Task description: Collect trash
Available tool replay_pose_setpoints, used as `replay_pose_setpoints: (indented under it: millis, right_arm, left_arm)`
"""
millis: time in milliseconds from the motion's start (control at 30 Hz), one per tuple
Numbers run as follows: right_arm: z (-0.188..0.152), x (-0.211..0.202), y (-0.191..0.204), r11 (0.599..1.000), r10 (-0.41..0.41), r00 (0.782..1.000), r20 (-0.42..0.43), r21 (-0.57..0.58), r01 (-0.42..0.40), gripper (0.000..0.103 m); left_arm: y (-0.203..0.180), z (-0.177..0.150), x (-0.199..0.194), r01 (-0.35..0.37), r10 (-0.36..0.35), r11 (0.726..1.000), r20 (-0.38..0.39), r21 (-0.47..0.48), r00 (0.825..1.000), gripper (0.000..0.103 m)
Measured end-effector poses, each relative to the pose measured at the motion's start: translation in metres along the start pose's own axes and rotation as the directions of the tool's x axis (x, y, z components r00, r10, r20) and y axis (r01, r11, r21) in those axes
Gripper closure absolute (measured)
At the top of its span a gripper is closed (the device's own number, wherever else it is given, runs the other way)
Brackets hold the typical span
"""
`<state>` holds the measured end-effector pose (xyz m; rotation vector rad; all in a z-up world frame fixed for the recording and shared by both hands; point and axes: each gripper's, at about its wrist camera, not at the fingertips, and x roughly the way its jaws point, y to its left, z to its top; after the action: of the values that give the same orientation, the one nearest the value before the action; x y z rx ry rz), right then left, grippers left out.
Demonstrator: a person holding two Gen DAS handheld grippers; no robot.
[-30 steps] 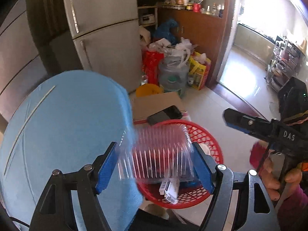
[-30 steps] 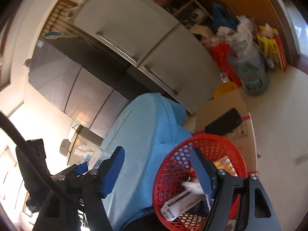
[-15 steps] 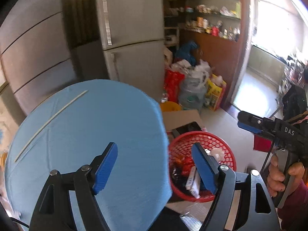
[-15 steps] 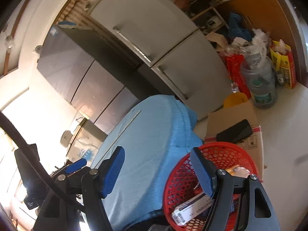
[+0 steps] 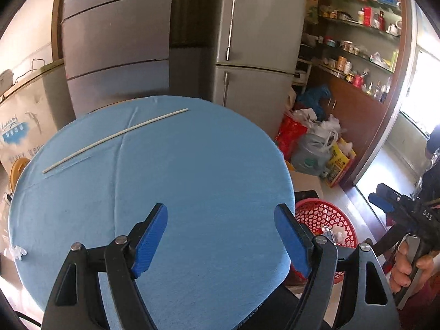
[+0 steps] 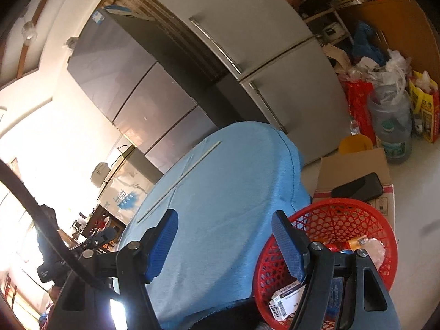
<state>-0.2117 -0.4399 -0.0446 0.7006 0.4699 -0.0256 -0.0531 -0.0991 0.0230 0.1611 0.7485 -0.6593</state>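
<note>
My left gripper (image 5: 220, 236) is open and empty above the near part of a round table with a blue cloth (image 5: 170, 170). A thin white stick (image 5: 115, 137) lies on the cloth at the far left. A red mesh basket (image 5: 327, 220) stands on the floor to the table's right, with trash in it. My right gripper (image 6: 225, 242) is open and empty, held over the table's right edge and the basket (image 6: 343, 220). The basket holds a small white carton (image 6: 286, 299) and wrappers. The stick also shows in the right wrist view (image 6: 178, 181).
A cardboard box (image 6: 354, 170) with a black phone (image 6: 357, 187) on it sits behind the basket. Two fridges (image 5: 247, 46) stand behind the table. Bags and a water jug (image 5: 313, 151) crowd the floor by a wooden cabinet. A small clear scrap (image 5: 18, 253) lies at the cloth's left edge.
My left gripper let a clear plastic container go into the basket, then swung left over the table. My right gripper stayed open and shifted slightly.
</note>
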Motion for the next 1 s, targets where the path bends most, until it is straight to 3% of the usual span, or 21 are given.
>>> replay_pose_setpoints:
  millis: [200,400,533,567,767,900,1000]
  right_arm:
    - [-0.003,0.005,0.007,1.0,0.006,1.0,-0.014,-0.017,-0.006,0.028]
    - [-0.002,0.02,0.026,0.998,0.003,0.998,-0.055,-0.068,-0.007,0.028]
    - [-0.003,0.04,0.048,0.992,0.012,0.995,-0.102,-0.124,-0.025,0.028]
    - [-0.004,0.045,0.053,0.99,0.013,0.994,-0.111,-0.14,-0.029,0.028]
    - [-0.012,0.106,0.096,0.97,-0.014,0.974,-0.224,-0.24,-0.041,0.028]
    - [-0.026,0.153,0.12,0.957,-0.05,0.953,-0.299,-0.288,-0.04,0.028]
    - [-0.04,0.184,0.138,0.939,-0.083,0.941,-0.328,-0.341,-0.036,0.028]
  left_arm:
    - [-0.003,-0.004,-0.003,-0.105,0.102,0.992,0.039,0.073,0.994,0.023]
    - [0.033,-0.01,-0.001,-0.241,0.241,0.97,0.026,0.018,0.97,0.019]
    - [0.059,-0.014,0.0,-0.371,0.372,0.928,0.017,-0.023,0.928,0.015]
    - [0.066,-0.015,0.001,-0.414,0.415,0.91,0.021,-0.027,0.91,0.013]
    - [0.096,-0.023,0.014,-0.543,0.543,0.84,0.002,-0.018,0.84,0.012]
    - [0.116,-0.03,0.028,-0.559,0.558,0.828,-0.041,-0.034,0.829,0.011]
    - [0.135,-0.036,0.041,-0.547,0.542,0.834,-0.079,-0.072,0.836,0.011]
